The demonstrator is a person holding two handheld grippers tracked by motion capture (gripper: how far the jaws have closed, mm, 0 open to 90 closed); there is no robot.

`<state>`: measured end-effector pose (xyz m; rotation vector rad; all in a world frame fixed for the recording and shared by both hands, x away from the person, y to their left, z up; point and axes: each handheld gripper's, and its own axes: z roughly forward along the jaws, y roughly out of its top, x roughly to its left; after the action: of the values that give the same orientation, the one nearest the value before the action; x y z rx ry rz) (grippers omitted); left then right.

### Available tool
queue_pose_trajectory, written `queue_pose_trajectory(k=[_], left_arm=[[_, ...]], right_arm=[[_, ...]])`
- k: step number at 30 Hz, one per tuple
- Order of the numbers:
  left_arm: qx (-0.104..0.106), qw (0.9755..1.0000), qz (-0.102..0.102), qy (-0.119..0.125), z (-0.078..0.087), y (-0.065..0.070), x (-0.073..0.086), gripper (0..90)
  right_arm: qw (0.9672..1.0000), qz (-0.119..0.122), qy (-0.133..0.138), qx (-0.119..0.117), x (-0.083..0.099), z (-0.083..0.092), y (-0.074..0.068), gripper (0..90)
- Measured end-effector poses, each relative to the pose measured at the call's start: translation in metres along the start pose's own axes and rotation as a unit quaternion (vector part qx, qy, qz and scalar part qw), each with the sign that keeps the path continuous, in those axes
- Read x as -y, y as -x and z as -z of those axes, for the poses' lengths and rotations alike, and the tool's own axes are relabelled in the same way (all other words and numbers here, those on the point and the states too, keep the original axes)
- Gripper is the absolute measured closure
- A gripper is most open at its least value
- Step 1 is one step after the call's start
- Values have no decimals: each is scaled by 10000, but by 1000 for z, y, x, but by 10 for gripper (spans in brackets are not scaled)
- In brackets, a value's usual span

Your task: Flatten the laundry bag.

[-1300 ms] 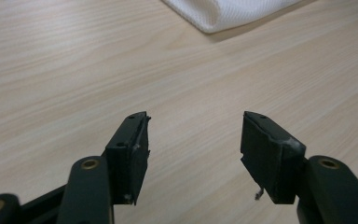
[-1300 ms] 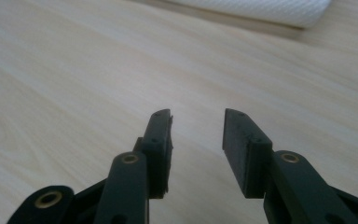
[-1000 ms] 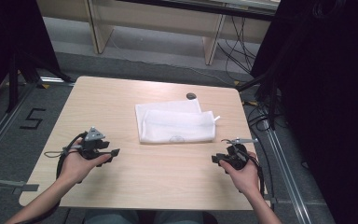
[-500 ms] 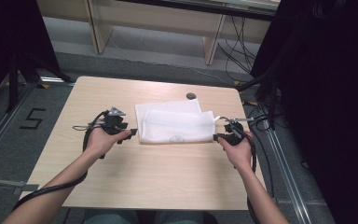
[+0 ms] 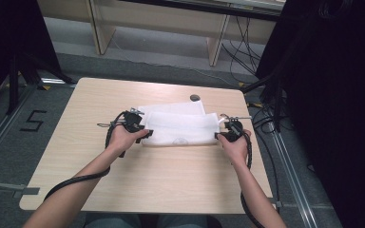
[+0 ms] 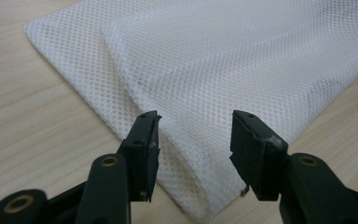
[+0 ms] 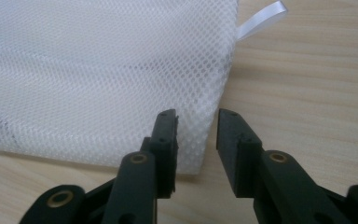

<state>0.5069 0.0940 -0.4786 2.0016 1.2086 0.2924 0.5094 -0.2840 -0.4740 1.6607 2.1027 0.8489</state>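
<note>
A white mesh bag [image 5: 180,126] lies folded flat on the wooden table [image 5: 95,104]. My left gripper [image 5: 146,135] sits at the bag's near left corner. In the left gripper view the jaws straddle that corner of the bag [image 6: 242,60]; my left gripper [image 6: 196,149] is open, has just been closing, and its pads stand clear of the mesh. My right gripper [image 5: 217,136] is at the near right corner. There the bag's edge [image 7: 84,70] lies between the jaws of my right gripper [image 7: 196,149], which have just been opening without pressing on it.
A small dark round thing [image 5: 195,98] rests on the table behind the bag. A white ribbon loop [image 7: 261,18] sticks out from the bag's right side. Wooden furniture legs [image 5: 216,45] stand beyond the table, and cables [image 5: 266,118] trail on the floor at the right.
Both hands have come in from the table's sides toward the middle and forward. The grippers now sit at the bag's two near corners instead of apart from it.
</note>
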Motion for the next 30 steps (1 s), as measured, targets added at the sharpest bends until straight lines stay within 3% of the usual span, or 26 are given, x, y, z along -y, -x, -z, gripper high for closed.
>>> queue_pose_trajectory(k=[2,4,6,7,8,9,12,13,15,17,18,22,23,25,30], left_arm=[[-31,10000,14,-72,-2,1,0,517],[-56,9999,65,-137,-4,1,1,520],[-21,9998,59,-209,-5,2,2,537],[-28,9997,68,-233,-6,3,3,544],[29,9995,51,-314,-7,5,4,547],[14,9995,12,-329,-7,5,4,549],[-29,9989,-61,-466,-8,6,6,590],[-49,9988,-64,-491,-8,6,7,606],[-67,9981,-73,-616,-7,3,8,686],[-85,9981,-32,-614,-7,2,9,725],[-106,9981,-38,-613,-6,1,9,725],[-121,9976,-18,-676,-2,-2,12,810],[-160,9977,-8,-653,-2,-2,13,817],[-149,9976,-11,-681,1,-3,14,823],[-230,9970,-154,-716,18,-6,23,827]], right_arm=[[10000,96,20,9,0,-1,3,662],[10000,-58,-60,-2,0,0,1,653],[9998,-90,-140,-107,-1,-1,1,655],[9994,80,11,-339,0,-4,4,663],[9996,94,14,-267,0,-5,3,681],[9996,13,-276,-59,1,-1,-2,750],[9996,41,-249,-106,1,-1,-3,804],[9996,-146,-221,-14,3,-1,-8,811],[9986,140,-254,-438,2,-1,-4,826],[9985,70,-350,-421,3,1,-7,829],[9982,264,-297,-444,3,1,-8,831],[9987,226,-243,-392,6,3,-18,832],[9976,318,-347,-506,7,4,-20,832],[9977,373,-373,-425,8,5,-23,832],[9948,629,-508,-618,17,14,-38,832]])
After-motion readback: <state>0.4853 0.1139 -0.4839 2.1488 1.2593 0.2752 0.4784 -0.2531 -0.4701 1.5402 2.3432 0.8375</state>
